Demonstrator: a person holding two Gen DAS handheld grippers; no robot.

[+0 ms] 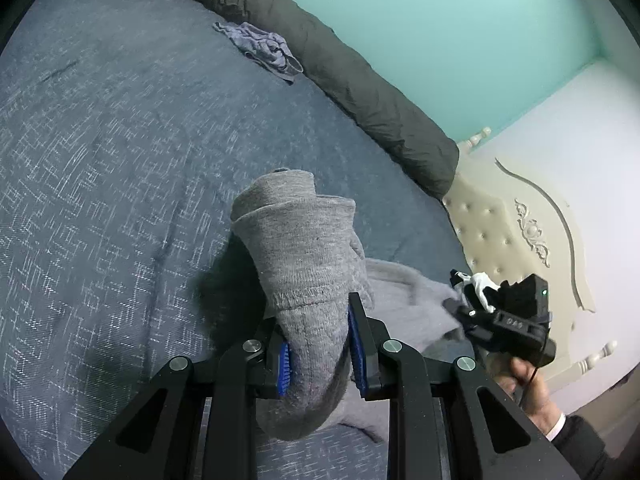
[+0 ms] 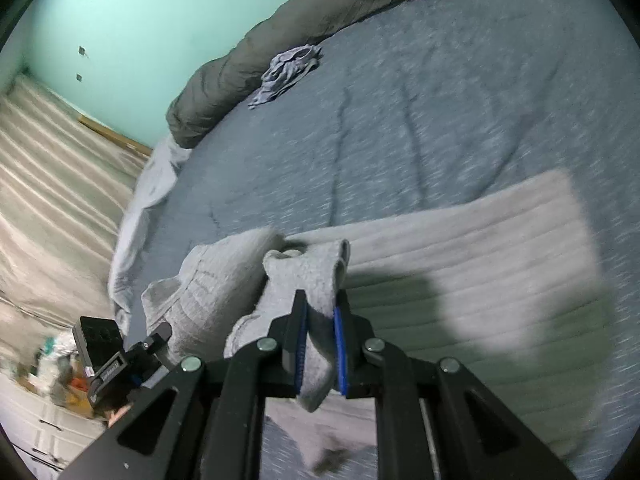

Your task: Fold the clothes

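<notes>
A grey knitted garment [image 2: 460, 248] lies partly spread on the blue bedspread [image 2: 440, 120]. My left gripper [image 1: 318, 344] is shut on a bunched fold of the grey garment [image 1: 300, 248] and holds it above the bed. My right gripper [image 2: 320, 344] is shut on another edge of the same garment, also lifted. The right gripper also shows in the left wrist view [image 1: 504, 320] at the right, and the left gripper shows in the right wrist view [image 2: 120, 360] at the lower left.
A crumpled blue-grey cloth [image 1: 264, 48] lies farther back on the bed [image 1: 100, 140], next to a long dark rolled duvet [image 1: 340, 72]. A cream tufted headboard [image 1: 500, 220] stands at the right. The turquoise wall [image 2: 140, 20] is behind. Drawers with clutter [image 2: 48, 392] are at the left.
</notes>
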